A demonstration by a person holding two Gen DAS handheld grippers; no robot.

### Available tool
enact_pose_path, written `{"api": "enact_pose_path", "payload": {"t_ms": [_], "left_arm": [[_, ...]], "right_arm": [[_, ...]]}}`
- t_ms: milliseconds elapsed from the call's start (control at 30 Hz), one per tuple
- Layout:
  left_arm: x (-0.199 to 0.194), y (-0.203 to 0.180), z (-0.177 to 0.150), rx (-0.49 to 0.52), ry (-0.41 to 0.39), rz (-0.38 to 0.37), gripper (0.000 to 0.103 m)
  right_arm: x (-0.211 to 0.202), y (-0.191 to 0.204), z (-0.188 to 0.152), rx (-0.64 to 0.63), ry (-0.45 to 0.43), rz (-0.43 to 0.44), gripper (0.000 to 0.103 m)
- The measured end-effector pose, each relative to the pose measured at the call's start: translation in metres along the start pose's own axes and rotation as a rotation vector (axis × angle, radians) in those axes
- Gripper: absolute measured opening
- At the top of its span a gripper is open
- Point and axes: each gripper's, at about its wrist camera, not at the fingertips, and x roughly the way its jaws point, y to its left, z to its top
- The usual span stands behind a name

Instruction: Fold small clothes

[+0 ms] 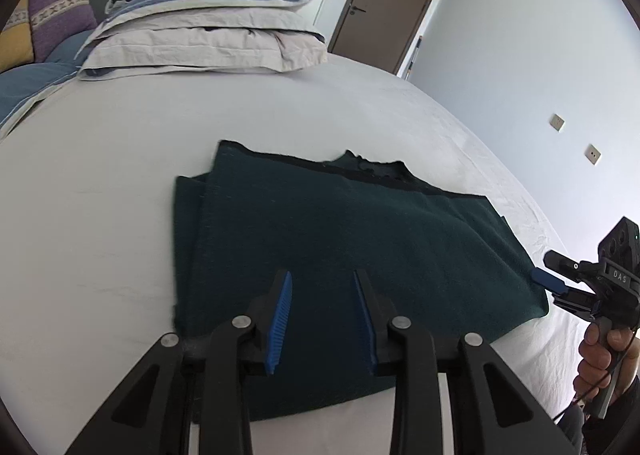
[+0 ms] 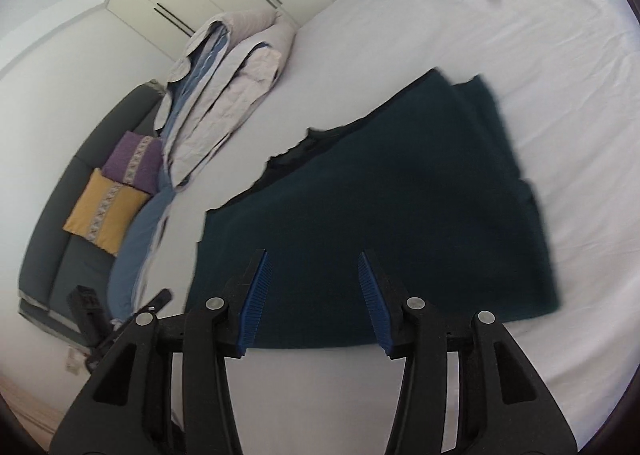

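Note:
A dark green garment lies folded flat on the white bed sheet, with its ragged dark neckline along the far edge. In the left wrist view my left gripper hovers over the garment's near edge, open, with nothing pressed between its blue pads. My right gripper, held by a hand, sits at the garment's right corner. In the right wrist view that right gripper is open above the garment, its near hem just behind the fingers. The left gripper shows at lower left.
A pile of folded grey and blue bedding sits at the far end of the bed, also seen as bedding. Purple and yellow cushions rest on a dark sofa beside the bed. A brown door stands beyond.

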Motion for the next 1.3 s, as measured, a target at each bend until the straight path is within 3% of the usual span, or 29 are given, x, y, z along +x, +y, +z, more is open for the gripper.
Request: {"api": "enact_pose_path", "payload": {"t_ms": [133,200,233,267,400,600,733,867,1067,1300], "left_arm": [[0.041,-0.009,-0.015,0.014,0.109,0.049,0.033],[0.045,0.001,-0.024,-0.001,0.108,0.036,0.033],[0.043,0.006,-0.027,-0.002,0.100,0.027,0.032],[0.041,0.011,-0.028,-0.004,0.101,0.018,0.029],[0.037,0.024,-0.032,-0.018,0.111,-0.004,0.021],[0.034,0.026,-0.040,-0.026,0.100,0.000,0.021],[0.032,0.031,-0.044,-0.052,0.105,-0.016,0.021],[0.033,0.033,-0.044,-0.061,0.106,-0.023,0.021],[0.030,0.033,-0.046,-0.060,0.101,-0.023,0.021],[0.028,0.033,-0.049,-0.074,0.093,-0.029,0.021]], "right_arm": [[0.070,0.005,-0.017,0.074,0.150,0.105,0.045],[0.090,-0.001,-0.027,0.070,0.186,0.067,0.044],[0.091,-0.005,-0.030,0.062,0.182,0.062,0.038],[0.088,-0.012,-0.031,0.073,0.170,0.079,0.032],[0.051,-0.056,-0.027,0.144,0.065,0.072,0.031],[-0.026,-0.118,-0.029,0.262,-0.122,-0.013,0.031],[-0.060,-0.135,-0.032,0.288,-0.201,-0.070,0.031],[-0.077,-0.127,-0.037,0.287,-0.227,-0.129,0.034],[-0.095,-0.089,-0.026,0.153,-0.261,-0.222,0.036],[-0.064,-0.066,-0.017,0.149,-0.158,-0.090,0.037]]}}
